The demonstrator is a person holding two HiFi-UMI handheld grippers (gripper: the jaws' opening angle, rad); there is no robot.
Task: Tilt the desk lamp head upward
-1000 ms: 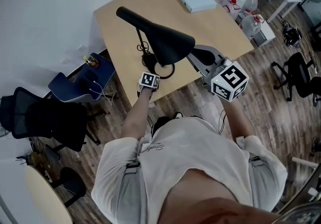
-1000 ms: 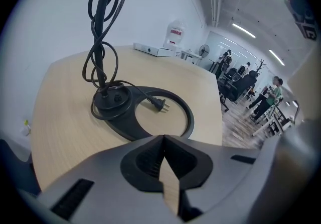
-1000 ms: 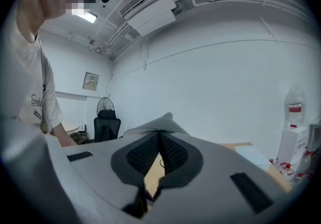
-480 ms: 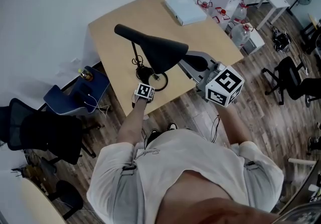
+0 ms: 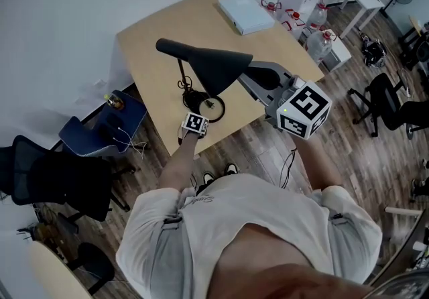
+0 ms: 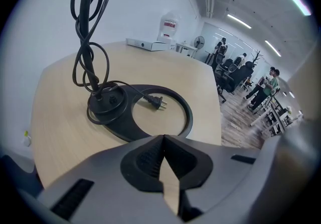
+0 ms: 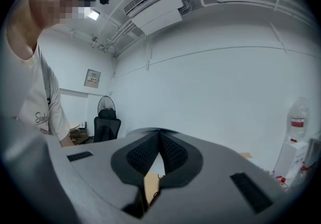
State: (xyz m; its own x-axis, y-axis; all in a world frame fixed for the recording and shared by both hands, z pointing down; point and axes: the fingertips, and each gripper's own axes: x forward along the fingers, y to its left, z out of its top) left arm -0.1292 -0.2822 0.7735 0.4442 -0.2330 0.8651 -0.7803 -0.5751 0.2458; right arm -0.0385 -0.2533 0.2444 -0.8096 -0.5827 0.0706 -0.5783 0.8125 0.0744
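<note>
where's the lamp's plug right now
In the left gripper view, the plug lies on the table inside the ring of the lamp base, just right of the stem foot where the cord coils.

My head cam looks steeply down on the desk (image 5: 167, 29). Left gripper view sits low, close to the lamp base (image 6: 120, 125) both share; right one tilts up at the wall (image 7: 225, 82).

A pale short-sleeved shirt (image 5: 261, 210) is worn, perhaps with small script on it. The left tool (image 6: 163, 140) and right tool (image 7: 159, 135) are grey, with black ribbed pads (image 6: 145, 160).
</note>
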